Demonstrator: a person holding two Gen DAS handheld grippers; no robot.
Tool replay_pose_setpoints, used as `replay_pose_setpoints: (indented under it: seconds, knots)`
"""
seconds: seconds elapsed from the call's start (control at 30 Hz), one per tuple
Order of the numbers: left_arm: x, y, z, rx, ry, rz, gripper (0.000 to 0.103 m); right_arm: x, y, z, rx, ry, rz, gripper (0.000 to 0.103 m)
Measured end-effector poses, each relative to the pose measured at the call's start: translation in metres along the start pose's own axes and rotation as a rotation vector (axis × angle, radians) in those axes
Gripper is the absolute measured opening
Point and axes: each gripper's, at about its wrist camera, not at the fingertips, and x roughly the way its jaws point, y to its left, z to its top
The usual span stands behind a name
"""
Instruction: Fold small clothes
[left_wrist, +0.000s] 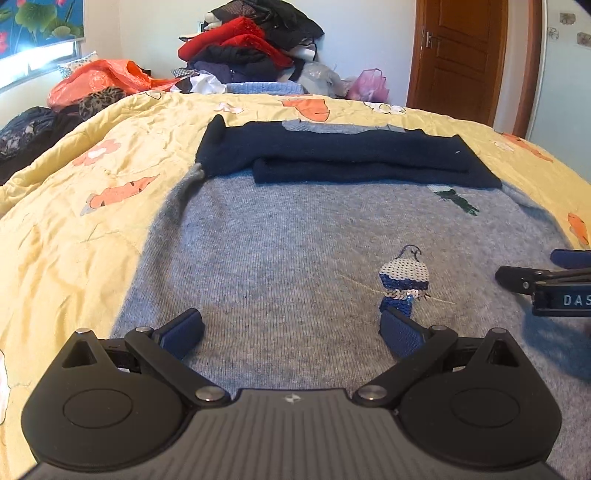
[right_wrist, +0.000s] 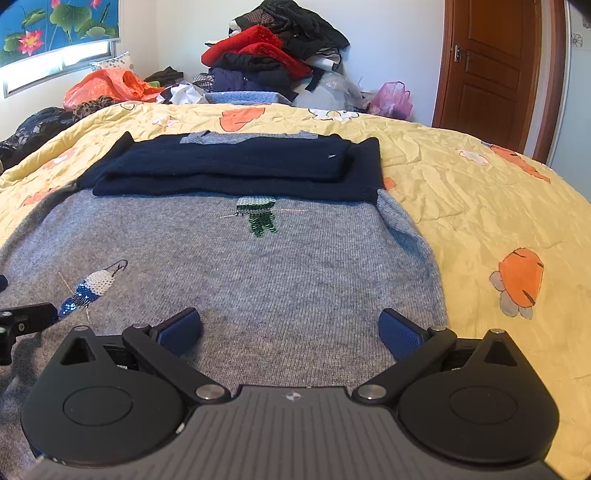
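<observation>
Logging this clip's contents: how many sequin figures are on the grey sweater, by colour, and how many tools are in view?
Blue and white sequin figure: 1
Green sequin figure: 1
Tools, both open above the grey sweater: 2, the left tool and the right tool
Total: 4

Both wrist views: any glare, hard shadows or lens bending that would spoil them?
Left wrist view: window blown out, gripper shadow on the grey sweater, quilt bowed by the fisheye. Right wrist view: sharp, even light, door curved at the edge.
</observation>
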Motion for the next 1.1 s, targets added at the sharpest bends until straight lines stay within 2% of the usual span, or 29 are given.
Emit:
replay_pose_setpoints:
  seconds: [1.1]
  knots:
    - [0.000, -0.001, 0.000, 0.000, -0.002, 0.001, 0.103, -0.012, 0.002, -0.008, 0.011, 0.008, -0.033, 0.103]
